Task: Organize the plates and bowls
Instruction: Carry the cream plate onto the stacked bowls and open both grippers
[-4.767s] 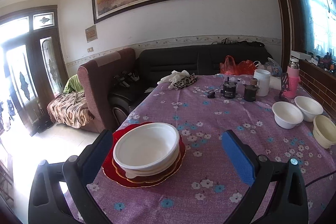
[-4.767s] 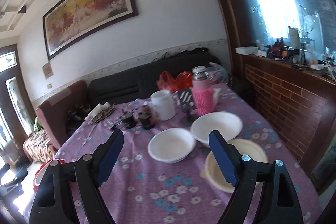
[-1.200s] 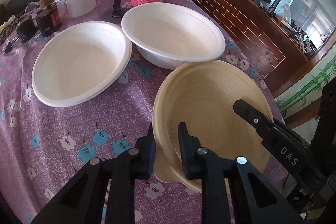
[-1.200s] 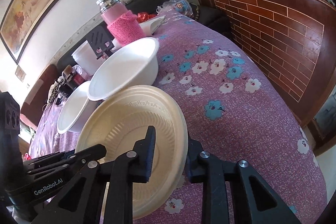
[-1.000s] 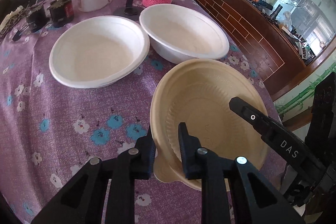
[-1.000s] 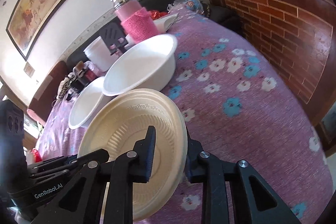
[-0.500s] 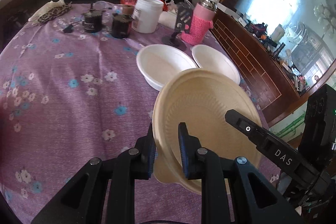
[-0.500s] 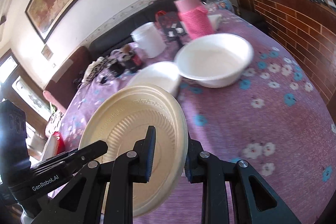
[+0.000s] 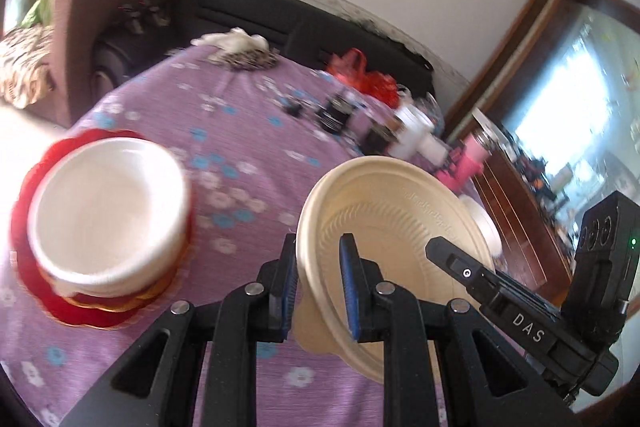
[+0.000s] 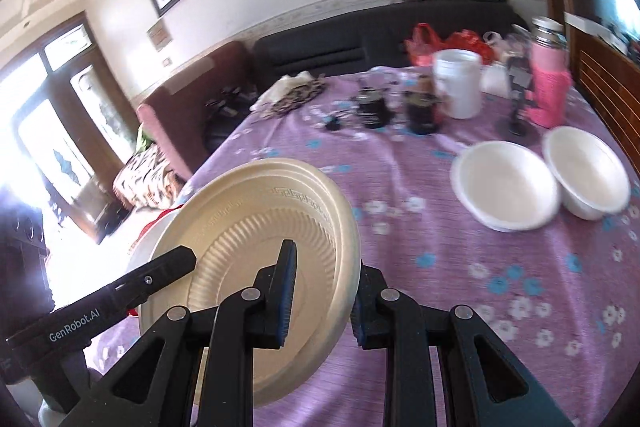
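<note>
A cream bowl (image 9: pixel 392 227) (image 10: pixel 256 239) hangs above the purple flowered table, held by both grippers. My left gripper (image 9: pixel 318 283) is shut on its left rim; my right gripper (image 10: pixel 324 297) is shut on the opposite rim. The right gripper also shows in the left wrist view at the bowl's far side, and the left gripper's finger crosses the right wrist view. To the left stands a stack of a white bowl (image 9: pixel 108 211) on red plates (image 9: pixel 28 187). Two white bowls (image 10: pixel 506 185) (image 10: pixel 586 177) rest on the table at the right.
At the table's far end stand a white jar (image 10: pixel 458 89), dark jars (image 10: pixel 420 111), a pink-sleeved flask (image 10: pixel 550 91) and red bags (image 10: pixel 440 45). A black sofa (image 10: pixel 380 27) and brown armchair (image 10: pixel 188 95) lie beyond. A brick-faced counter (image 9: pixel 516 211) runs along the right.
Both grippers have carried the cream bowl up and leftward across the table, away from the two white bowls, toward the red-plate stack. Both views have rolled. Both grips are unchanged.
</note>
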`<state>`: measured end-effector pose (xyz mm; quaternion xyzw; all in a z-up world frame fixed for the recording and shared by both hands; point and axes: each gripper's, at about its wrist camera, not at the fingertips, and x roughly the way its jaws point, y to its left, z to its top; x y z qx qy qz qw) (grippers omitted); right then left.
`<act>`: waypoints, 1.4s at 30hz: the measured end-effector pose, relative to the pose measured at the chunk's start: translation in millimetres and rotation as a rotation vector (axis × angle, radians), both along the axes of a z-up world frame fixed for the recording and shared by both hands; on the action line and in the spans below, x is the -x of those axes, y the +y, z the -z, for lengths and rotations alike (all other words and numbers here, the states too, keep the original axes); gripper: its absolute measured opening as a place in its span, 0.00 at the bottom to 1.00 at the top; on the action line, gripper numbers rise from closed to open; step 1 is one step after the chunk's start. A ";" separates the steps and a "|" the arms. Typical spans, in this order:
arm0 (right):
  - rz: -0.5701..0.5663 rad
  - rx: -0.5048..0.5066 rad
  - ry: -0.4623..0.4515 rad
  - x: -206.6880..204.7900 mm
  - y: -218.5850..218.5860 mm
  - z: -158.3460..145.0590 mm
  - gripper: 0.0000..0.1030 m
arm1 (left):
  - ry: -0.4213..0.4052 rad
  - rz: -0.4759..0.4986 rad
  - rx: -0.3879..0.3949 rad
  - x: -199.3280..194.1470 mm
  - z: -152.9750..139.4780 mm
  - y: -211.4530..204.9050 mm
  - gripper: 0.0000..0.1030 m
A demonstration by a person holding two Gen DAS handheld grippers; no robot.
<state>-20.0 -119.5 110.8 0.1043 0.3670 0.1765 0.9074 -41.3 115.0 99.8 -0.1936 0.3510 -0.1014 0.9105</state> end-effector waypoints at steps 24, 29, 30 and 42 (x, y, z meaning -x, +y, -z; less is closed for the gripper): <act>-0.227 0.234 0.051 -65.0 241.3 37.0 0.25 | 0.069 -0.312 -0.089 -24.3 30.0 179.6 0.19; -0.234 0.246 0.059 -68.1 246.2 46.3 0.25 | 0.067 -0.330 -0.113 -24.2 33.4 180.8 0.21; -0.231 0.247 0.052 -68.5 247.0 46.9 0.26 | 0.061 -0.331 -0.115 -23.3 32.4 181.4 0.24; -0.205 0.200 -0.016 -64.3 252.7 45.4 0.54 | -0.047 -0.431 -0.146 21.8 1.2 195.4 0.63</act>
